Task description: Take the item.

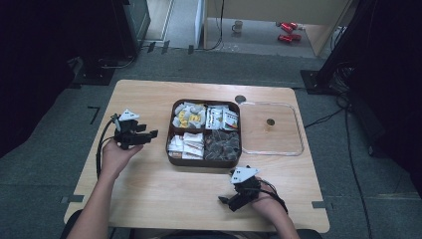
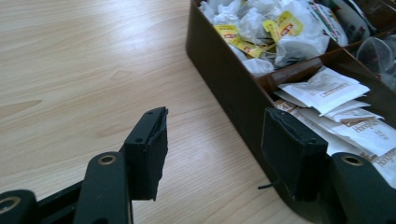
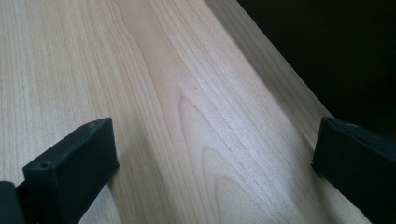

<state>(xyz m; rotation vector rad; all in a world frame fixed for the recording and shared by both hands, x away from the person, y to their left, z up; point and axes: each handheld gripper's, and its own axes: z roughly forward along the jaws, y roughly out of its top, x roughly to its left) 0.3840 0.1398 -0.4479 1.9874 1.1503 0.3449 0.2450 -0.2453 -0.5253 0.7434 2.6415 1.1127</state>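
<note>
A light wooden desk [image 1: 149, 189] on grey floor [image 1: 45, 164] (dark room) holds a brown sachet box [image 1: 171, 130] mid-desk, with both the left gripper [image 1: 149, 134] and right gripper [image 1: 224, 200] open and empty.

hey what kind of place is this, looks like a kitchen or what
Probably a lab or recording room, not a kitchen: a wooden table on grey carpet, cables across the floor, dark equipment stands around it.
</note>
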